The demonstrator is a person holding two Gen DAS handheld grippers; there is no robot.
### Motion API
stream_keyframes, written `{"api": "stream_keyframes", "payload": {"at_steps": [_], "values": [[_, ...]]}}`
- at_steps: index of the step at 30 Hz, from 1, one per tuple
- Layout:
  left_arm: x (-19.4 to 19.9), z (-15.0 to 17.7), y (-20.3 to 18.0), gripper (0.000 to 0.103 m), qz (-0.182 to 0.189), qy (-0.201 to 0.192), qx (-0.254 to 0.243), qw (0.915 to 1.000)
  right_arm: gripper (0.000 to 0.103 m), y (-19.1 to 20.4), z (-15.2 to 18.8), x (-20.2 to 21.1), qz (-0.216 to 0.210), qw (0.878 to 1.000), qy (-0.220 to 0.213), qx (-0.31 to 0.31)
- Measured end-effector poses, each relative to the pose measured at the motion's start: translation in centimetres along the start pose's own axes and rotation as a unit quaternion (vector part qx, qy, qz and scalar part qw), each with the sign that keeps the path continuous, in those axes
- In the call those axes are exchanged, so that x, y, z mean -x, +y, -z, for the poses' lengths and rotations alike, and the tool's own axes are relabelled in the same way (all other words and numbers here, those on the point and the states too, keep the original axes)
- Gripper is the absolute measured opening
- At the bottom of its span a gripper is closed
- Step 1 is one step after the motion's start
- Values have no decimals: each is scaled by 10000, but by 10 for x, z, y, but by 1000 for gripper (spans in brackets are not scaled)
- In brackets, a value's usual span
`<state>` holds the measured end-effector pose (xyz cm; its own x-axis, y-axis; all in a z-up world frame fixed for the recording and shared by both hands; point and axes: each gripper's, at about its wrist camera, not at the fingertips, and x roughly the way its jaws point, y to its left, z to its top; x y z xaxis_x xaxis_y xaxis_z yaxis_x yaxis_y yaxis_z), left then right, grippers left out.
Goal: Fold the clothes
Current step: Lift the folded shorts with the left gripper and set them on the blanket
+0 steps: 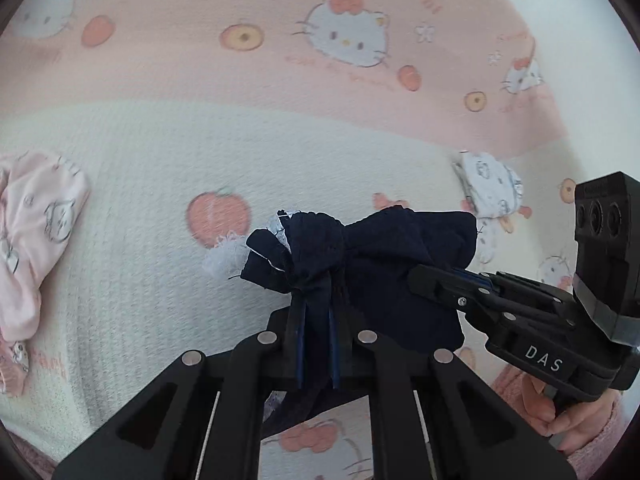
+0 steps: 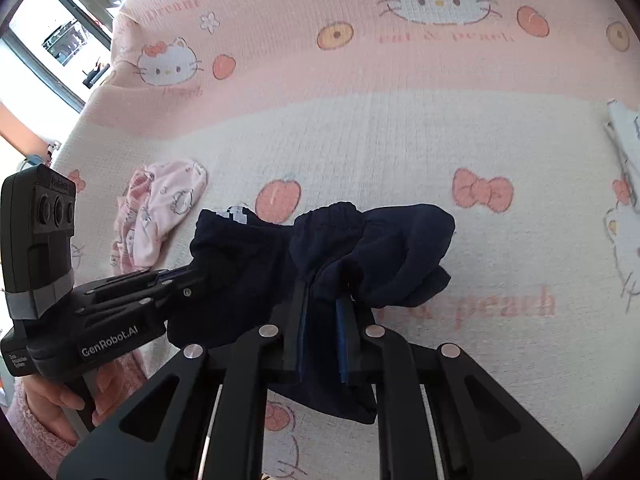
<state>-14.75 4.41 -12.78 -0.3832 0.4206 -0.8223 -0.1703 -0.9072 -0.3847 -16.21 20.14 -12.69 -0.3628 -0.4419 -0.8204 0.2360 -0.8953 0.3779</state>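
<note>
- Navy cloth, a small dark garment [image 1: 372,276] with an elasticated waistband, is held bunched between the two grippers, lifted just clear of the bedcover [image 1: 140,200], with its lower edge hanging below the fingers.
- The left gripper [image 1: 318,316] is seen clamped narrow on a gathered edge of the garment, where a scrap of white lace or label shows beside the fold.
- The right gripper [image 2: 324,320] is likewise pinched nearly closed on the waistband side, with a puff of fabric bulging past its fingers.
- Each tool is seen from the other's camera reaching in from the side, held by a hand in a fluffy pink sleeve [image 1: 592,432].
- A pink printed garment [image 2: 160,208] is left crumpled on the cover, apart from the navy piece; a white item [image 2: 624,132] lies at the far right edge.
- The step in hand is judged to be the pick-up and spreading of the garment, before any fold is made.
- The next move probably calls for the two grips to be drawn apart until the waistband is taut, then the cloth lowered flat.
- Slipping is a risk, as thick bunches are pinched.
</note>
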Motion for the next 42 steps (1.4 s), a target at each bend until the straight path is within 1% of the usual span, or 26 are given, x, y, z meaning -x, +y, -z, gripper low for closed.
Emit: {"api": "stream_keyframes", "payload": {"at_steps": [2, 4, 8, 11, 15, 19, 23, 25, 27, 30, 31, 32, 33, 34, 35, 36, 37, 38, 39, 41, 42], "values": [[-7, -19, -30, 9, 197, -26, -203, 9996, 11, -18, -13, 26, 103, 9998, -153, -44], [-20, -39, -62, 9, 397, -13, -369, 9985, 11, -44, -25, 56, 230, 9991, -302, -175], [-54, -80, -130, 9, 773, 62, -692, 9946, 11, -112, -40, 105, 766, 9943, -575, -470], [-78, -111, -181, 9, 1089, 90, -894, 9900, 11, -163, -52, 144, 1065, 9892, -720, -703], [-111, -141, -237, 9, 1287, 105, -1091, 9856, 11, -224, -72, 182, 1389, 9819, -908, -916], [-144, -161, -274, 9, 1271, 119, -1212, 9844, 11, -274, -88, 200, 1601, 9762, -1033, -1032], [-174, -172, -287, 9, 1115, 145, -1234, 9860, 11, -310, -100, 195, 1687, 9751, -1036, -1000], [-191, -177, -285, 9, 1040, 162, -1146, 9878, 11, -326, -105, 183, 1714, 9750, -990, -1014], [-211, -179, -278, 10, 895, 243, -1014, 9905, 11, -346, -106, 164, 1719, 9749, -848, -1133], [-242, -175, -260, 15, 806, 773, -668, 9915, 21, -379, -102, 134, 1828, 9719, -487, -1404], [-246, -174, -257, 19, 715, 869, -705, 9911, 29, -386, -100, 132, 1779, 9713, -448, -1517], [-241, -174, -257, 21, 617, 704, -831, 9921, 31, -392, -97, 131, 1710, 9707, -437, -1631], [-228, -175, -258, 21, 534, 343, -961, 9933, 35, -395, -95, 136, 1602, 9704, -581, -1710], [-215, -175, -259, 25, 540, 33, -1034, 9932, 39, -395, -94, 146, 1531, 9695, -784, -1743], [-203, -175, -260, 30, 657, -214, -1036, 9922, 41, -391, -93, 157, 1583, 9667, -1018, -1733], [-193, -175, -263, 32, 793, -403, -1080, 9902, 44, -386, -93, 169, 1772, 9614, -1277, -1672], [-187, -175, -269, 35, 954, -518, -1175, 9871, 44, -379, -93, 178, 1988, 9553, -1518, -1578], [-187, -174, -276, 35, 1032, -546, -1307, 9845, 45, -371, -93, 183, 2116, 9519, -1699, -1423], [-193, -172, -283, 35, 1006, -463, -1486, 9827, 46, -363, -95, 182, 2142, 9537, -1735, -1204], [-210, -168, -297, 35, 937, -234, -1792, 9791, 43, -357, -100, 159, 2201, 9625, -1296, -913], [-224, -165, -298, 35, 841, -23, -1834, 9794, 43, -355, -102, 147, 2231, 9660, -1052, -775]]}}
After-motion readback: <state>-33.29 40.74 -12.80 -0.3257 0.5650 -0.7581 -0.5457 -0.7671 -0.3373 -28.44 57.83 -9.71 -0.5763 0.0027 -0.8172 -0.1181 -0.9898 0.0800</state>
